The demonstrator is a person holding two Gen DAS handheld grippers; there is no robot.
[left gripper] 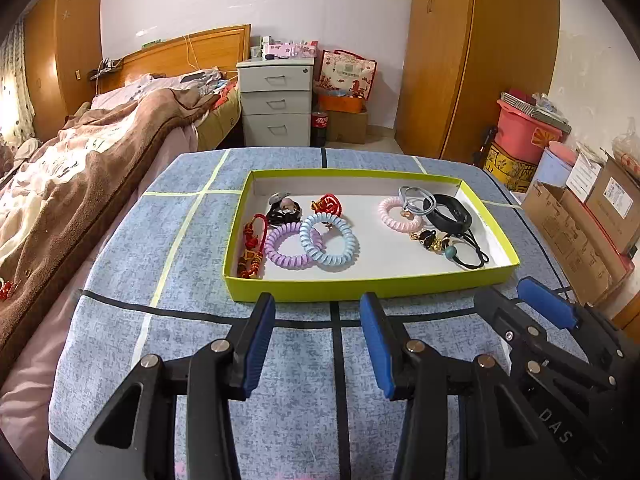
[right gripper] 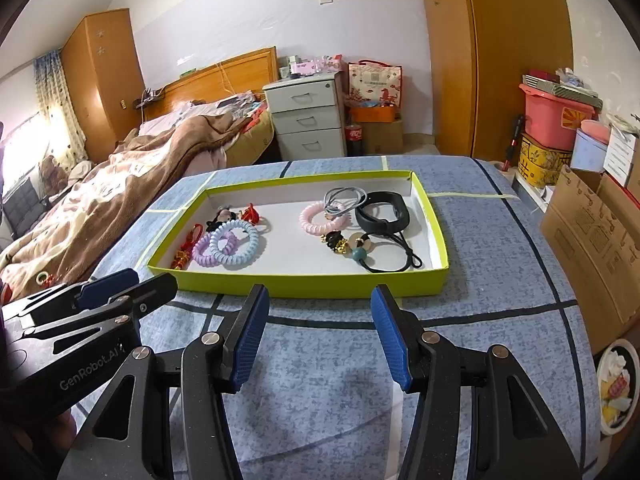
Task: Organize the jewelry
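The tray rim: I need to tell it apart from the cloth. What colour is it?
Lime green outside, white inside the tray; clearest in the left wrist view.

Green-rimmed tray [left gripper: 360,289] flat on cloth. Left cluster: purple coil tie [left gripper: 285,246] overlapped by blue coil tie [left gripper: 329,239] (red charms beside). Right cluster: pink coil tie [left gripper: 400,213], black band [left gripper: 448,211].

Between both sets of fingers and the near wall of the yellow-green tray [left gripper: 360,289] lies a bare strip of blue checked tablecloth [left gripper: 304,380]. Inside the tray, a white stretch of floor separates the blue spiral hair tie [left gripper: 329,240] and purple spiral hair tie [left gripper: 285,245] on the left from the pink spiral hair tie [left gripper: 400,213], black band [left gripper: 449,211] and black cord with a teal bead [left gripper: 466,254] on the right. The bed [left gripper: 80,168] crowds the table's left side, and cardboard boxes [left gripper: 580,232] its right.
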